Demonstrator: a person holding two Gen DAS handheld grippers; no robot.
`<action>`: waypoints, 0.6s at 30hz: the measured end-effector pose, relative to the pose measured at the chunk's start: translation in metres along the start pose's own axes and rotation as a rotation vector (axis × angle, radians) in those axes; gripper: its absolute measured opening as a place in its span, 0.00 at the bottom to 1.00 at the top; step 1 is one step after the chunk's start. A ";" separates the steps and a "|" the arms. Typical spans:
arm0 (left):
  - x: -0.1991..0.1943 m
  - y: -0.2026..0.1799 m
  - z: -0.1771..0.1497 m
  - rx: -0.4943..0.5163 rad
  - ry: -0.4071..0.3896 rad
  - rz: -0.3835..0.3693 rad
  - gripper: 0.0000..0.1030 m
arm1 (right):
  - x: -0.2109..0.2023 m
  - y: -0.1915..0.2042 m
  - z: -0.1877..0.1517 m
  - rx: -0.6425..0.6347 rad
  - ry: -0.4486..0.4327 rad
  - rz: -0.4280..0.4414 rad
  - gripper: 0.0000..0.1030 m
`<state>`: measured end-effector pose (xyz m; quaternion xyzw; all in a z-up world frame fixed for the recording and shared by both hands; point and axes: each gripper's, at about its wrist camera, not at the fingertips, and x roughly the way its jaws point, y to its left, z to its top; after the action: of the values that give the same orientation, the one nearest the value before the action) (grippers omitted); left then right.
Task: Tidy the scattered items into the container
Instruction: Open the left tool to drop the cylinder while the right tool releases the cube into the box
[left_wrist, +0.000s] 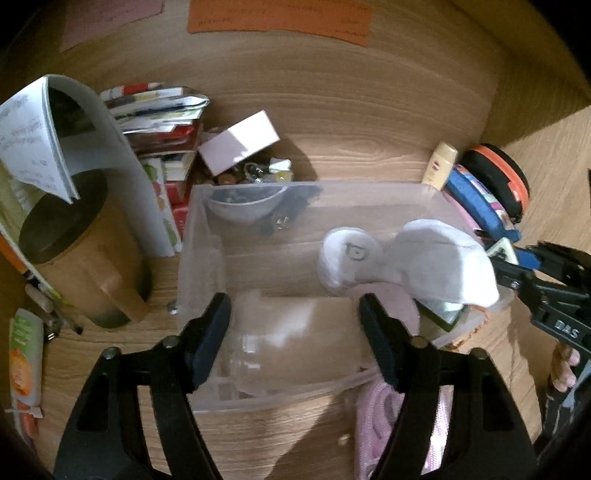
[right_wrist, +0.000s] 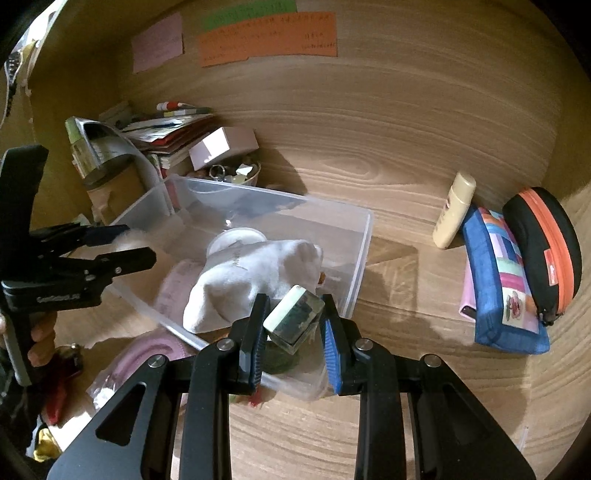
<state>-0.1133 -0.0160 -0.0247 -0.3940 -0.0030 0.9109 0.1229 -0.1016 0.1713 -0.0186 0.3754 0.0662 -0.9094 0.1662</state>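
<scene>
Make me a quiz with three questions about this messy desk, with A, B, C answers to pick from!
1. Where is the white sock?
A. In the clear plastic container
B. On the stack of booklets
C. Under the cream bottle

2. What colour is the zip band on the black case?
A. Green
B. Orange
C. Yellow

3. What is the right gripper doing?
A. Standing open and empty
B. Holding a pencil
C. Holding a small greenish block between its fingers

Answers: 1 A, the sock lies inside the container's walls. 2 B, an orange band runs around the black case. 3 C, the block sits pinched between both fingers above the container's near corner.
</scene>
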 end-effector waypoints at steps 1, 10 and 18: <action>0.000 -0.002 -0.001 0.005 -0.001 0.010 0.71 | 0.002 0.000 0.001 -0.003 0.002 -0.003 0.24; -0.011 -0.009 0.003 0.026 -0.030 -0.006 0.72 | 0.013 0.002 0.003 -0.012 0.025 -0.008 0.24; -0.042 -0.008 0.009 0.013 -0.093 -0.071 0.85 | 0.014 0.007 0.001 -0.016 0.038 0.013 0.24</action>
<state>-0.0899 -0.0167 0.0128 -0.3503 -0.0169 0.9232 0.1573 -0.1088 0.1612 -0.0277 0.3917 0.0740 -0.9005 0.1738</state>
